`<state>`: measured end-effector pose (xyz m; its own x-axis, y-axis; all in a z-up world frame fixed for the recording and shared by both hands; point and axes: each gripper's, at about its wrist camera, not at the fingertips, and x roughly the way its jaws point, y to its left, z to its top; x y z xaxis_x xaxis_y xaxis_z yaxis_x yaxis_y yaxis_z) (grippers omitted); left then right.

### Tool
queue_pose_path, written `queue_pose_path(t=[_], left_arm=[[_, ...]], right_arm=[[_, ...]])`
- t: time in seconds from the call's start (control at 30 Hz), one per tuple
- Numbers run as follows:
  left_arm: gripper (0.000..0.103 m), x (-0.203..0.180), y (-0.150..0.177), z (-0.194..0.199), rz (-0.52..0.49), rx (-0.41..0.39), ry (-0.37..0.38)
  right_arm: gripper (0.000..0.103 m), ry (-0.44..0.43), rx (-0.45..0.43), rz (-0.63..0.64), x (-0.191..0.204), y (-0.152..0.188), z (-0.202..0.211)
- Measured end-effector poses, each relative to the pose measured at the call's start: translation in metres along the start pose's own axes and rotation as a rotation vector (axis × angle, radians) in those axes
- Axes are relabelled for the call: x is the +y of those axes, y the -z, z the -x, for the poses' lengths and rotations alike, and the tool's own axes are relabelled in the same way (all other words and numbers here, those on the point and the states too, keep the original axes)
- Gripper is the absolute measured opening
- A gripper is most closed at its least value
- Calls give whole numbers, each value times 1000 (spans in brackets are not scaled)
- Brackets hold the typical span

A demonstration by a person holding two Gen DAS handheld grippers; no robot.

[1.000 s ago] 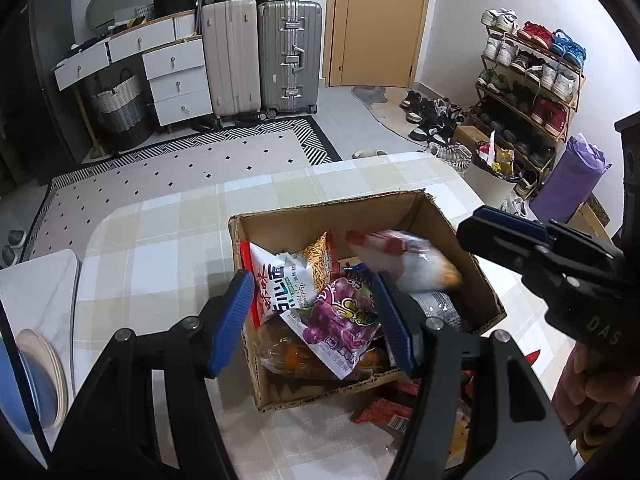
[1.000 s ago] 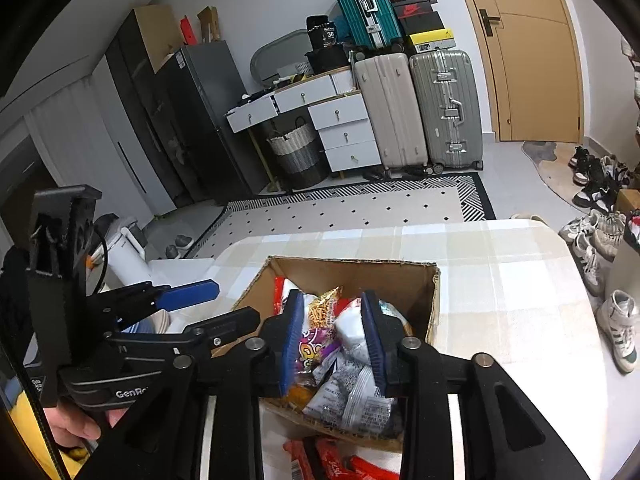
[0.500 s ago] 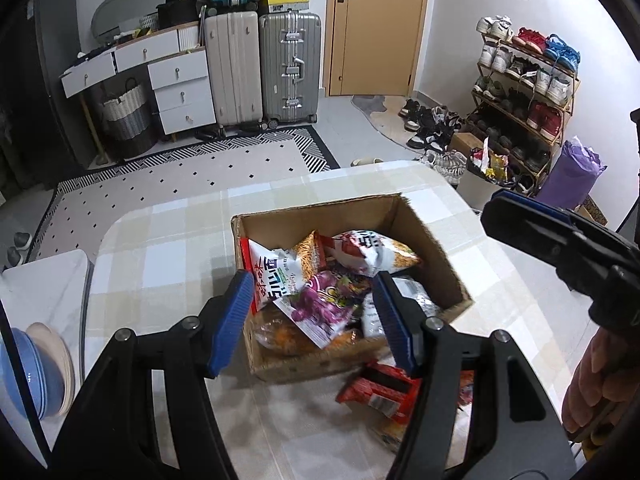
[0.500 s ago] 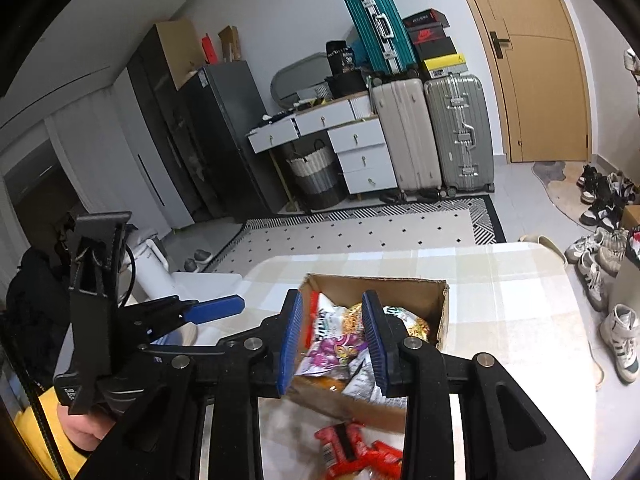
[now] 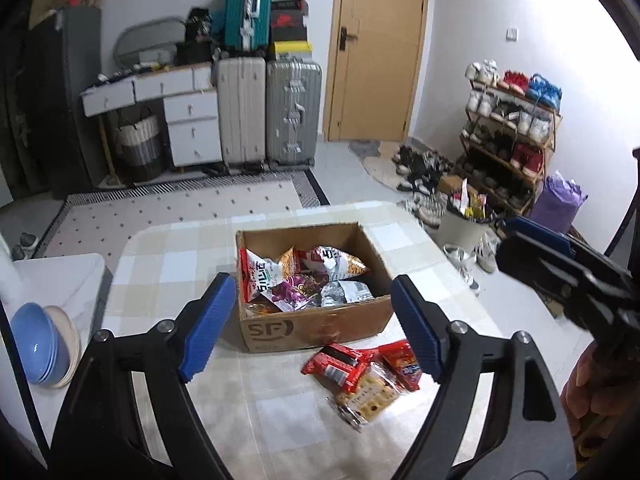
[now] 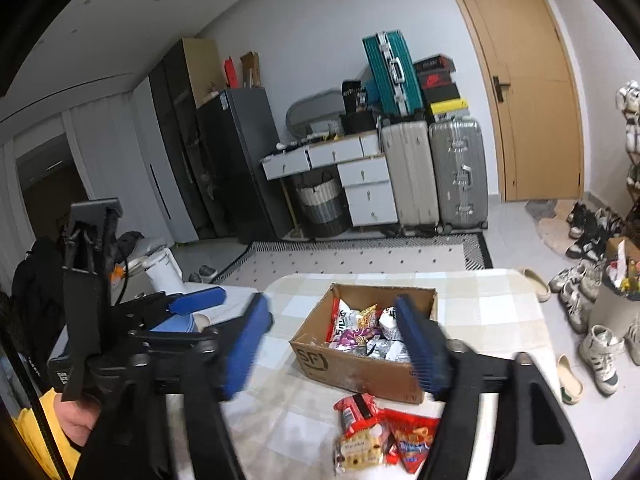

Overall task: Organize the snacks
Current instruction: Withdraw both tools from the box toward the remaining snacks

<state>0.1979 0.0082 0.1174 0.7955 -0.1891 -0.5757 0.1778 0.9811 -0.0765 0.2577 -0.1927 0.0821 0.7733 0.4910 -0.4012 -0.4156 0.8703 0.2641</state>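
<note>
Cardboard, printed "SF" on its near wall, forms the open box (image 5: pixel 320 326) in the middle of the checked table (image 5: pixel 168 264). Snack bags (image 5: pixel 296 274) fill it in a loose heap: a white-and-red one at the left, an orange one behind it, a purple one in the centre, and a silver-grey one at the right. Three more packs lie on the table just in front of the box's near right corner: a red wrapper (image 5: pixel 340 364), a clear cracker pack (image 5: pixel 366 394) overlapping its near edge, and a second red pack (image 5: pixel 402 364) to the right.

Above the table's near side, the left gripper (image 5: pixel 310 328) has its blue pads spread well apart and its jaws are opening; nothing sits between them, and the box shows through the gap. The right gripper (image 6: pixel 336 346) is likewise opening and empty, its pads blurred, with the box visible between them. From the left camera, it shows at the far right edge, with the person's hand (image 5: pixel 592 396) beneath it.

Blue bowls (image 5: pixel 36 350) are stacked on a white surface left of the table.
</note>
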Motion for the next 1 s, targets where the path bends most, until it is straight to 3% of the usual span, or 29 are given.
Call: queue_pose_path(t=[0.13, 0.23, 0.33, 0.53, 0.8, 1.0], left_arm=[[87, -16, 9, 58, -30, -95, -31], [102, -23, 19, 94, -25, -141, -40], [102, -30, 38, 133, -22, -203, -27], [102, -37, 81, 175, -12, -216, -48], [102, -13, 140, 167, 79, -179, -58], [102, 4, 172, 123, 117, -112, -65]], right_arm=[[85, 9, -55, 0, 8, 12, 42], [94, 27, -130, -1, 15, 25, 76], [101, 41, -190, 13, 22, 40, 106], [102, 20, -213, 50, 34, 77, 137], [102, 39, -163, 56, 31, 135, 138], [102, 40, -110, 51, 24, 161, 121]])
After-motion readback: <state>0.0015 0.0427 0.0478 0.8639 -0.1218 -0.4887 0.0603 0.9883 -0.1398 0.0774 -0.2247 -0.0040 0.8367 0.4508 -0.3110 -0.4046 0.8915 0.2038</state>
